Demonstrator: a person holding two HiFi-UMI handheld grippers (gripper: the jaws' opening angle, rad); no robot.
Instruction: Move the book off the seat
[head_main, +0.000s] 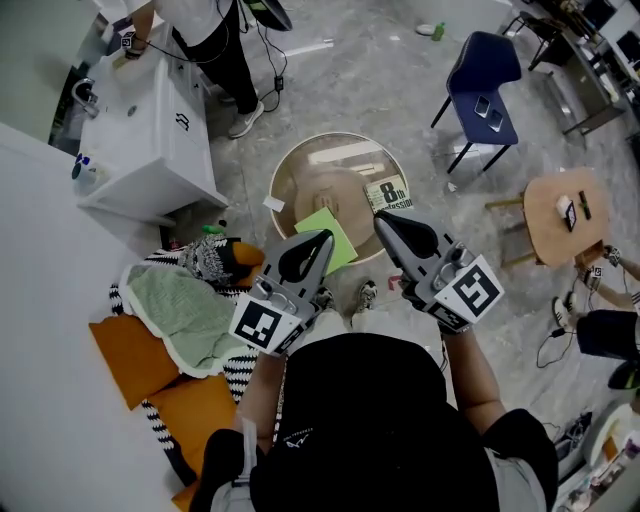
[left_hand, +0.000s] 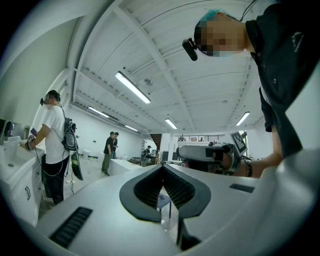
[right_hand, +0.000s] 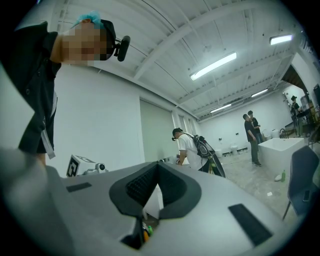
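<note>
the seat (head_main: 318, 175) is a round wooden one with a pale rim, on the grey floor just ahead of the person. two books lie flat on it. the green book (head_main: 330, 232) is plain bright green, thin and square-cornered, turned like a diamond on the near part of the seat, and its near corner reaches the rim. the white book (head_main: 389, 193) lies just beside it at the right edge, its cover showing a big black "8" with small print beneath that is too small to read.

the left gripper (head_main: 322, 238) is held level above the near rim, and its tip overlaps the green book's edge in the head view. its jaws are closed tip to tip with nothing between them, as the left gripper view (left_hand: 162, 167) shows. the right gripper (head_main: 382, 222) is level beside it, its tip near the white book; its jaws too are closed together and empty (right_hand: 157, 165).

a blue chair (head_main: 485, 85) stands well apart, beyond the seat to the right.
</note>
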